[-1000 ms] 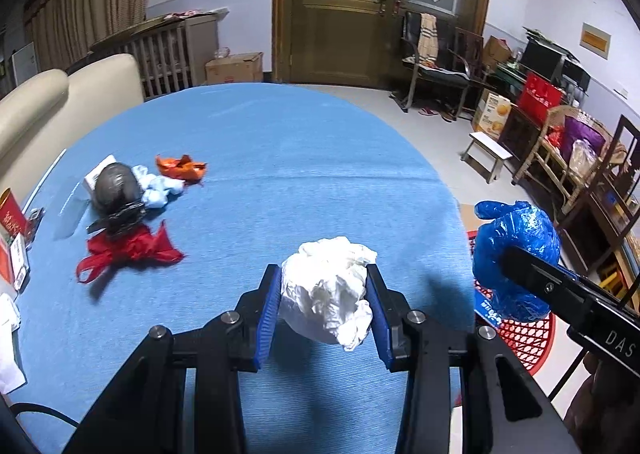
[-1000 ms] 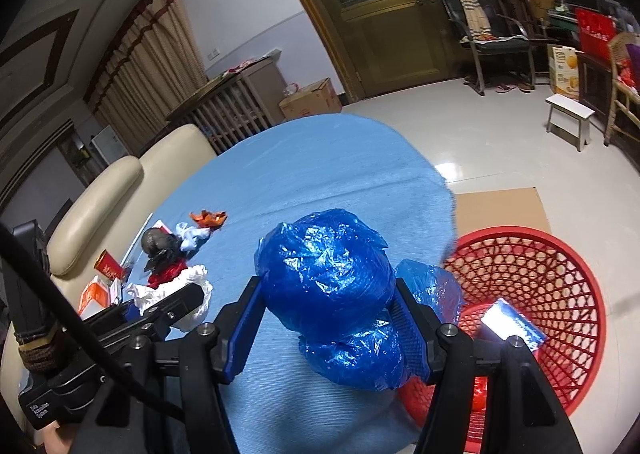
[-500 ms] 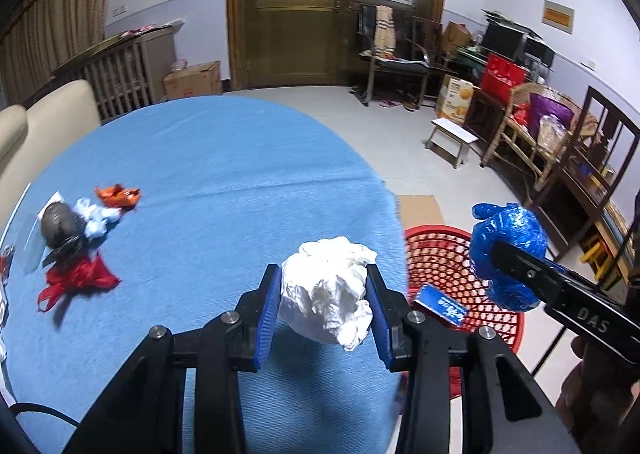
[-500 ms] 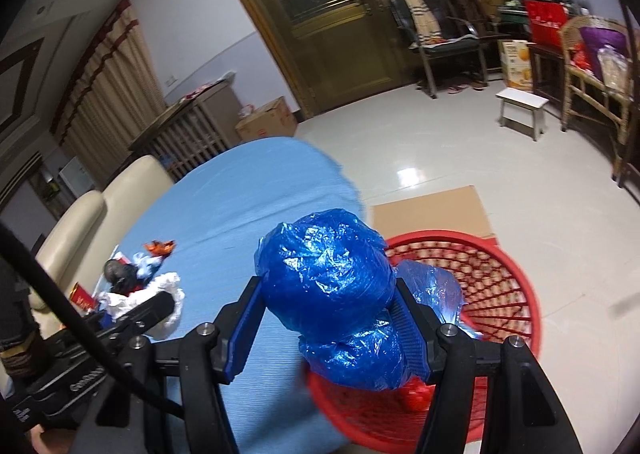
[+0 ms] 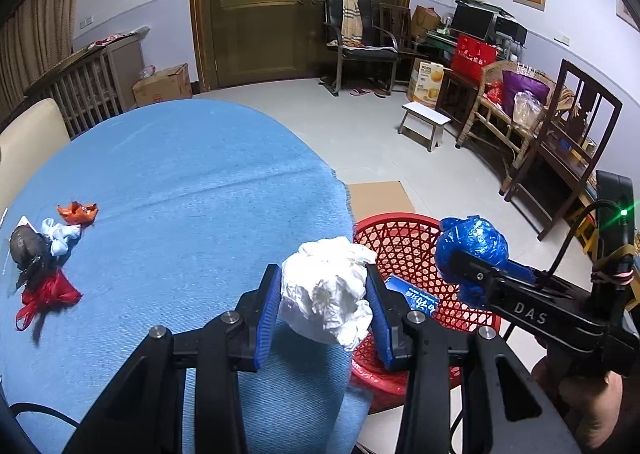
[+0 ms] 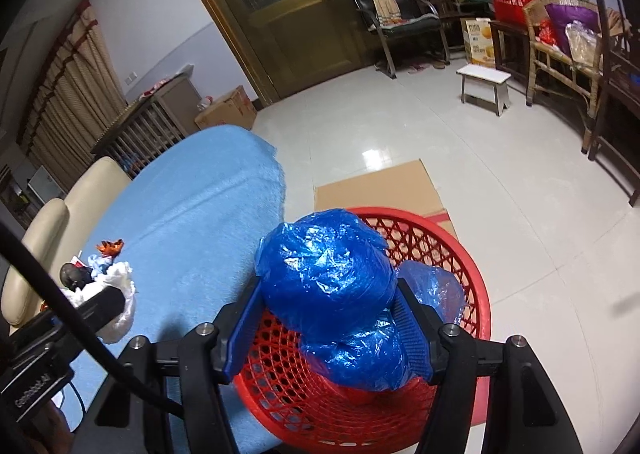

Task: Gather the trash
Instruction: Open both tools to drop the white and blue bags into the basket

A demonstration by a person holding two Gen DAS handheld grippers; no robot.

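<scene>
Your left gripper has its jaws clamped on one crumpled white paper wad, held above the tabletop edge just beside the red basket; your right gripper carries one crumpled blue plastic bag directly over that basket; its jaws have just been opening, with the bag between them and the blue pads at its sides.

Counting from the basket: inside it lie one blue packet with white print and something red, mostly hidden under the blue bag; a second, paler blue piece of plastic hangs by the right jaw over the basket's far side; whether it belongs to the same bag you cannot tell.

Well apart from the basket, at the tabletop's far left, sits a cluster of four scraps: one orange wrapper, one pale blue-white wad, one dark grey bag, one red ribbon.

The tabletop is rounded and covered in blue cloth; the basket stands on a pale tiled floor, with one flat sheet of cardboard just behind it; further behind are brown double doors, one black chair, one small white stool, one cardboard box; cream cushions lie beyond the tabletop.
</scene>
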